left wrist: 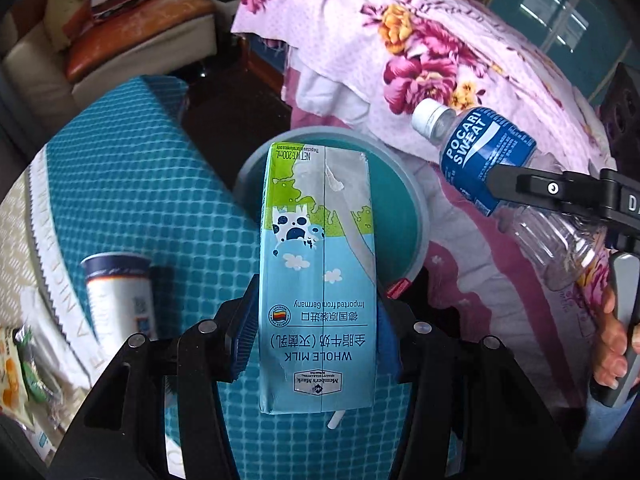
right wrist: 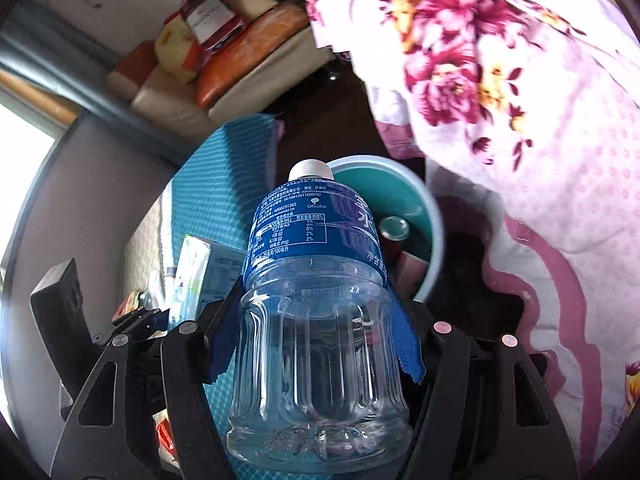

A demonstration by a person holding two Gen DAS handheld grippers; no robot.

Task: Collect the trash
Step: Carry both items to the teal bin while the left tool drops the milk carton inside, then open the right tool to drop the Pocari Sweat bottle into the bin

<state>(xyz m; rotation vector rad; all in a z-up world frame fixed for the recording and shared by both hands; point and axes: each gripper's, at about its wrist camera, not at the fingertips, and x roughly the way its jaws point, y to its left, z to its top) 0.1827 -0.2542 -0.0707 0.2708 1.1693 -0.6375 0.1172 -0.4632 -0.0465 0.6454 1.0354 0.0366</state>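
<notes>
My left gripper [left wrist: 316, 320] is shut on a light blue whole-milk carton [left wrist: 316, 264], held over the near rim of a round teal bin [left wrist: 404, 220]. My right gripper [right wrist: 316, 328] is shut on an empty clear Pocari Sweat bottle [right wrist: 316, 320] with a blue label and white cap, pointing toward the same bin [right wrist: 432, 208]. In the left wrist view the bottle [left wrist: 488, 156] and the right gripper's finger [left wrist: 532, 188] show at right, above the bin's right side. Some trash lies inside the bin [right wrist: 394, 228].
A teal patterned mattress [left wrist: 132, 184] lies at left with a white-and-blue cup [left wrist: 120, 292] and snack wrappers [left wrist: 20, 368] on it. A pink floral quilt [left wrist: 440, 60] lies at right. A sofa with cushions [left wrist: 132, 36] stands behind. The dark floor surrounds the bin.
</notes>
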